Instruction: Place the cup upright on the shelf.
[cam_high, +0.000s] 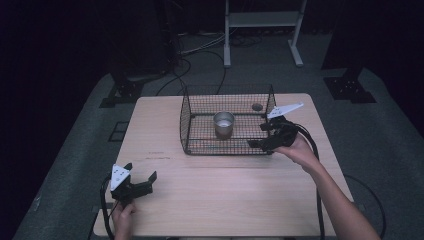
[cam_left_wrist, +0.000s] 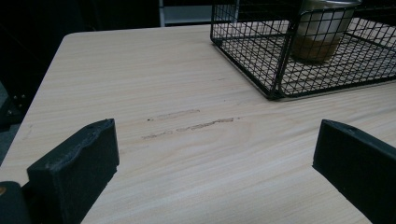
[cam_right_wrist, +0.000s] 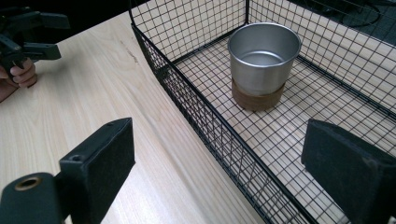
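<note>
A black wire basket (cam_high: 186, 125) stands on the wooden table (cam_high: 225, 195), back of centre. In it a metal cup (cam_high: 223, 124) with a brown base stands upright and looks empty. My right gripper (cam_high: 257, 135) is open at the basket's front right corner. In the right gripper view its jaws (cam_right_wrist: 219, 158) straddle the basket wall (cam_right_wrist: 187, 93), with the cup (cam_right_wrist: 262, 60) ahead. My left gripper (cam_high: 141, 171) rests open near the table's front left, with nothing between its jaws (cam_left_wrist: 215, 158). From there the basket (cam_left_wrist: 252, 65) and cup (cam_left_wrist: 322, 32) lie farther off to the right.
Faint scuff marks (cam_left_wrist: 187, 121) mark the wood between the left gripper and the basket. A small dark round spot (cam_high: 257, 106) sits on the table behind the basket. A white frame (cam_high: 262, 20) and black stand bases (cam_high: 122, 92) are on the floor beyond.
</note>
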